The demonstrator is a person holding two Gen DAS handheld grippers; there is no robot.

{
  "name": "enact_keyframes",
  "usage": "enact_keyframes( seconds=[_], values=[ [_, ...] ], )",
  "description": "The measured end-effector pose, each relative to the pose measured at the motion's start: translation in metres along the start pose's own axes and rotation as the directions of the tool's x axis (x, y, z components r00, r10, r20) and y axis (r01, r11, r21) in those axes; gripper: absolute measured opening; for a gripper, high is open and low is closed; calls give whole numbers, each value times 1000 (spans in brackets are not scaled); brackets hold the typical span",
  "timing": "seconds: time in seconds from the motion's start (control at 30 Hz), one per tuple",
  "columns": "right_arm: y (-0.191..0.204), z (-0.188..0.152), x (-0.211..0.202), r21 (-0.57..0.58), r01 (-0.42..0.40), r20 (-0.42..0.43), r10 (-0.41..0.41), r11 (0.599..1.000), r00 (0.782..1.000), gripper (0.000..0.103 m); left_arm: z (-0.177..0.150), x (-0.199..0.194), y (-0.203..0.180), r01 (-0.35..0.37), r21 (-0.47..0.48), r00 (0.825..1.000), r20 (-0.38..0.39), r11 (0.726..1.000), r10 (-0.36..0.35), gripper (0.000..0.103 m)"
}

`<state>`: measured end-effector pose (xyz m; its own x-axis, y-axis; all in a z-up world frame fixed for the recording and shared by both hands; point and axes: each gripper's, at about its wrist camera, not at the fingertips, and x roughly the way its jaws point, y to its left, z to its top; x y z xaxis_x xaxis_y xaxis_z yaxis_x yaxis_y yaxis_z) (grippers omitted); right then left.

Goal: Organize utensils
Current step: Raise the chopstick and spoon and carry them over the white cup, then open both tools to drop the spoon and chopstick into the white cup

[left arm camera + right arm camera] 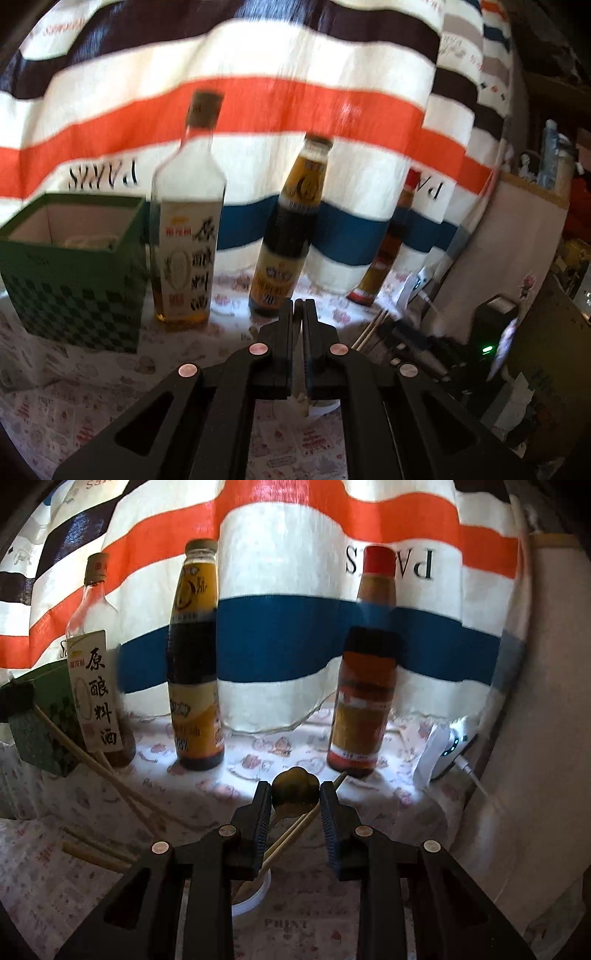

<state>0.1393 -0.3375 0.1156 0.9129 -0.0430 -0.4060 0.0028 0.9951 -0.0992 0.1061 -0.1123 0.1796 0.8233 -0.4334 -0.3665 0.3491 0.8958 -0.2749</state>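
Left gripper (298, 306): jaws pressed almost together, pinching a thin pale stick that runs down between the pads; its lower end shows below the fingers. It looks like chopsticks (302, 387), though blur hides whether one or two. The gripper tilts gently down toward the table and faces the row of bottles.

Right gripper (295, 794): jaws part way apart, clamped on the rounded dark bowl of a wooden spoon (294, 790), one pad on each side. The handle runs down and back between the fingers toward a white round container (255, 893) under the gripper. It also tilts gently downward, aimed between the middle and right bottles.

Chopsticks seen from the right wrist (110, 775): a pale pair slants from the left gripper's dark tip at the far left edge down toward the middle of the table.

Loose sticks (92, 853): more pale lengths lie on the cloth at lower left; another pair leans by the spoon handle.

Green box (74, 273): open-topped, checkered, standing at the left end of the table, just beside the clear bottle.

Clear bottle (188, 229): upright, amber liquid low inside, white label.

Dark sauce bottle (288, 225): upright, yellow label, in the middle of the row.

Red-capped bottle (365, 664): upright, at the right end, well apart from the middle one.

Tablecloth (74, 398): pale with a small pink print.

Striped cloth (295, 103): hangs behind the bottles, with white, orange, blue and dark bands.
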Motion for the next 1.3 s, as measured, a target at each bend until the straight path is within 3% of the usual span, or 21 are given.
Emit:
enact_keyframes(
  seconds=[0.27, 0.6, 0.7, 0.83, 0.87, 0.93, 1.0, 1.07, 1.13, 1.2, 1.3],
  values=[
    [0, -2, 8, 42, -101, -73, 103, 994, 992, 29, 7, -18, -12, 21, -4, 1000, 23, 1000, -20, 3],
    [-9, -2, 14, 86, -137, -106, 145, 987, 984, 29, -20, 36, -9, -8, -2, 995, -100, 1000, 8, 3],
    [-11, -1, 11, 96, -146, -103, 156, 985, 982, 29, -30, 50, -3, -9, -33, 992, -129, 999, 5, 4],
    [-15, 2, 1, 101, -145, -73, 153, 984, 986, 32, -40, 57, -4, -14, -6, 989, -148, 1000, 13, 4],
    [-15, 3, -1, 104, -148, -67, 155, 984, 986, 34, -41, 55, -4, -7, -7, 989, -145, 1000, 6, 6],
    [-16, 4, -6, 108, -149, -51, 155, 983, 987, 47, -39, 47, -5, -10, 9, 991, -136, 1000, 11, 29],
    [-15, 4, -11, 113, -137, -37, 141, 984, 989, 57, -35, 31, -9, -41, 49, 994, -97, 998, 46, 39],
    [-12, 3, -18, 108, -119, -30, 123, 987, 992, 59, -30, 9, -12, -69, 90, 996, -57, 994, 74, 47],
    [-8, 1, -27, 104, -128, -27, 132, 986, 991, 67, -26, -13, -12, -91, 104, 995, -20, 990, 94, 63],
    [-4, -1, -39, 113, -152, -16, 155, 982, 988, 70, -23, -33, -10, -124, 115, 992, 18, 986, 123, 69],
    [6, -3, -58, 102, -176, 2, 177, 979, 984, 76, -23, -60, -3, -167, 122, 985, 68, 978, 160, 69]
  ],
)
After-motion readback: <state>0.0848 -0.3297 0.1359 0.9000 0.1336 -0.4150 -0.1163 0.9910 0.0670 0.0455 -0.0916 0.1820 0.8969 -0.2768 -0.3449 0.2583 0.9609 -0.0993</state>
